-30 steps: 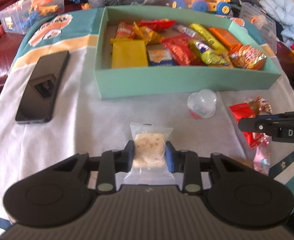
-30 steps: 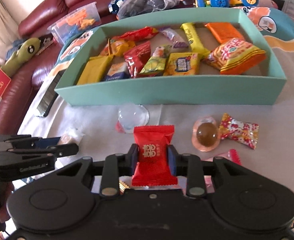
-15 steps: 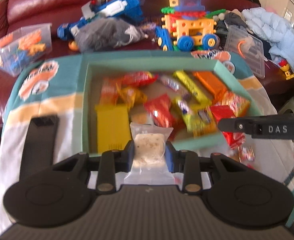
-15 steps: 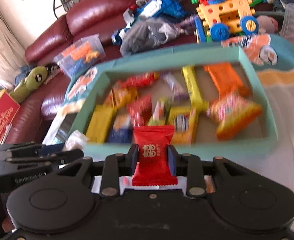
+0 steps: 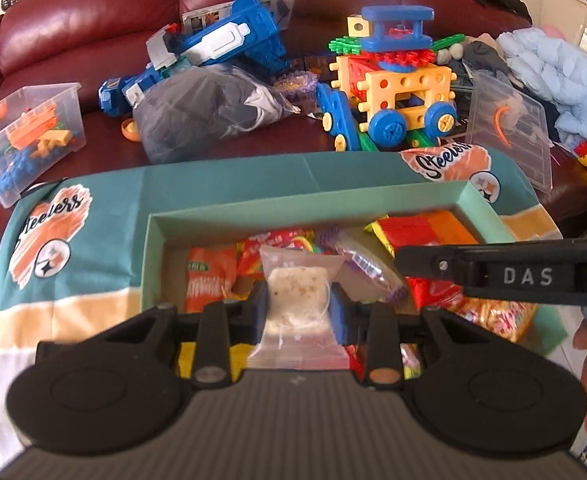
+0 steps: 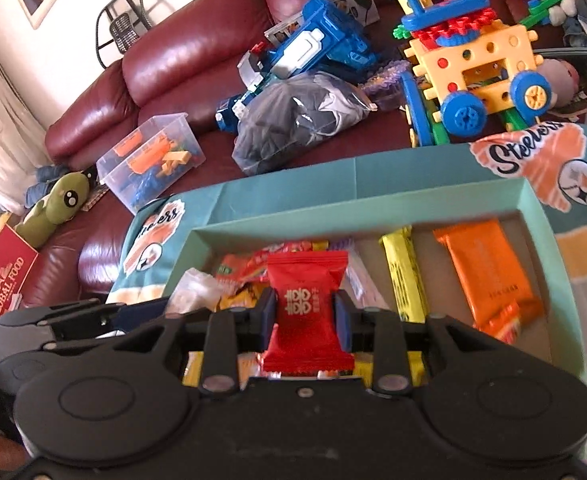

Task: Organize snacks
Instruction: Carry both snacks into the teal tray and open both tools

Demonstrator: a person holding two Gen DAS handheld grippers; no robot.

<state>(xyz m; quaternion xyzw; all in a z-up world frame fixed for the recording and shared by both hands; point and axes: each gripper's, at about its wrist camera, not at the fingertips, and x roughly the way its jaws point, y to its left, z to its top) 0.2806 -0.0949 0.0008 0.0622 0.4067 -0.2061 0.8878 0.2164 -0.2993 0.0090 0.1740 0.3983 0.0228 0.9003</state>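
My left gripper (image 5: 298,307) is shut on a clear packet with a pale snack square (image 5: 298,300) and holds it above the left half of the teal snack box (image 5: 309,202). My right gripper (image 6: 306,316) is shut on a red candy packet (image 6: 307,308) and holds it above the same box (image 6: 357,204). The box holds several snacks, among them an orange bar (image 6: 489,276) and a yellow bar (image 6: 403,276). The right gripper also shows in the left wrist view (image 5: 505,276), reaching in from the right. The left gripper shows at the lower left of the right wrist view (image 6: 93,316).
The box sits on a Steelers cloth (image 5: 53,240). Behind it on the red sofa (image 5: 93,8) lie a blue toy (image 5: 213,48), a dark bag (image 5: 209,112), a yellow block car (image 5: 397,92) and clear bins (image 5: 25,136). A green plush (image 6: 57,204) lies far left.
Both grippers have risen from the table and moved forward over the box, each still holding its packet. The phone and loose sweets on the cloth have dropped out of view.
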